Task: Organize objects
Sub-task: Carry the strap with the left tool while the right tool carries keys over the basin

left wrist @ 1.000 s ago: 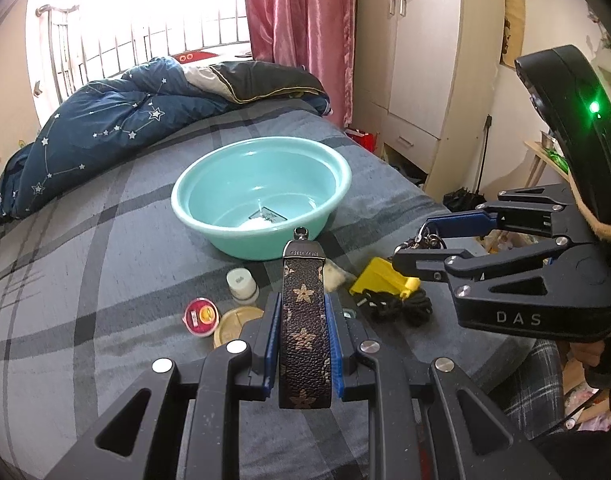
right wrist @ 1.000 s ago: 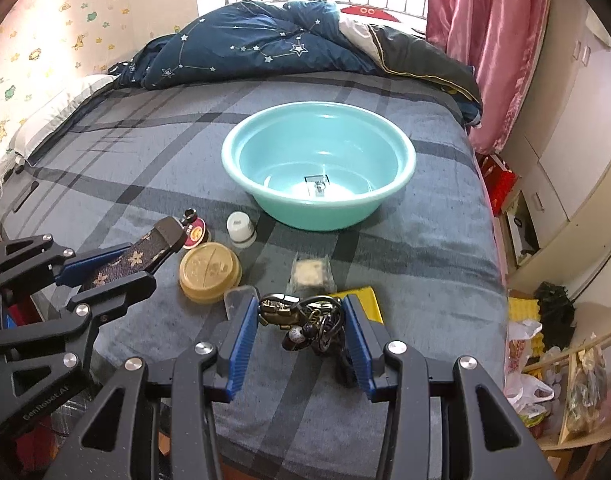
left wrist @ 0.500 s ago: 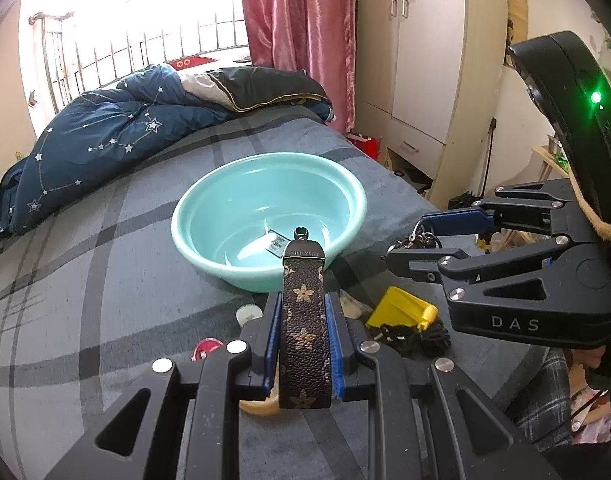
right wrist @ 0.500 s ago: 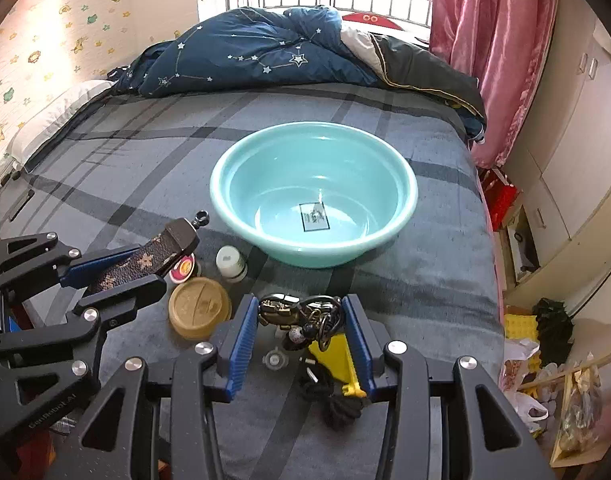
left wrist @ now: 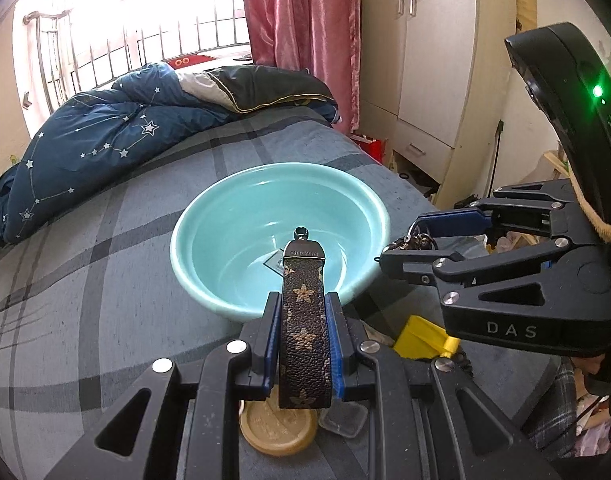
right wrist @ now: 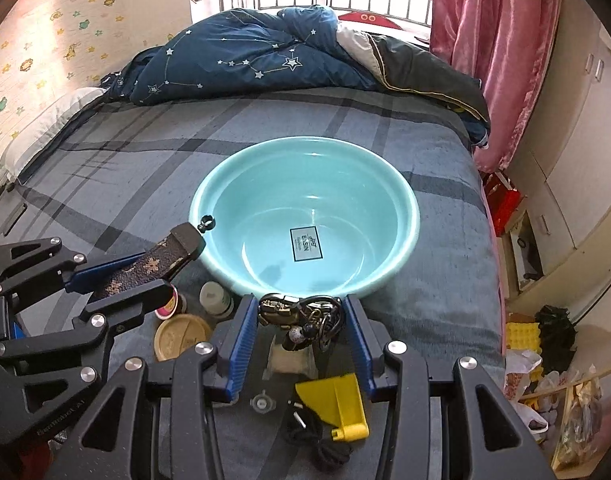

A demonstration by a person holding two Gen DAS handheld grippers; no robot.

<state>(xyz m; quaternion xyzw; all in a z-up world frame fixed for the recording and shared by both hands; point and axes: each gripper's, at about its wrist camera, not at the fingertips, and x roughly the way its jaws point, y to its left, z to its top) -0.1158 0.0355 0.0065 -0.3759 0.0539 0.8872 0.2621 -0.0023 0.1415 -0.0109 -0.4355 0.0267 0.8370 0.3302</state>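
Note:
A turquoise basin (left wrist: 209, 216) (right wrist: 405, 208) stands on the bed, holding only a label sticker. My left gripper (left wrist: 303, 312) is shut on a brown patterned strap (left wrist: 303, 320) with a metal end; the strap tip reaches over the basin's near rim. It shows at the left in the right wrist view (right wrist: 145, 266). My right gripper (right wrist: 301, 316) is shut on a bunch of keys (right wrist: 301, 312), held just before the basin's near rim. It also shows at the right in the left wrist view (left wrist: 417, 240).
On the grey plaid bedspread below the grippers lie a tan round lid (right wrist: 177, 336), a small white jar (right wrist: 215, 298), a pink cup (right wrist: 169, 306), a clear packet (right wrist: 291, 360), a yellow plastic piece (right wrist: 341, 404) and a black cord (right wrist: 325, 448). A blue quilt (right wrist: 245, 64) is heaped behind. The bed edge drops off at right.
Both grippers have moved forward toward the basin with their loads. The small items on the bed now sit under and behind the fingers.

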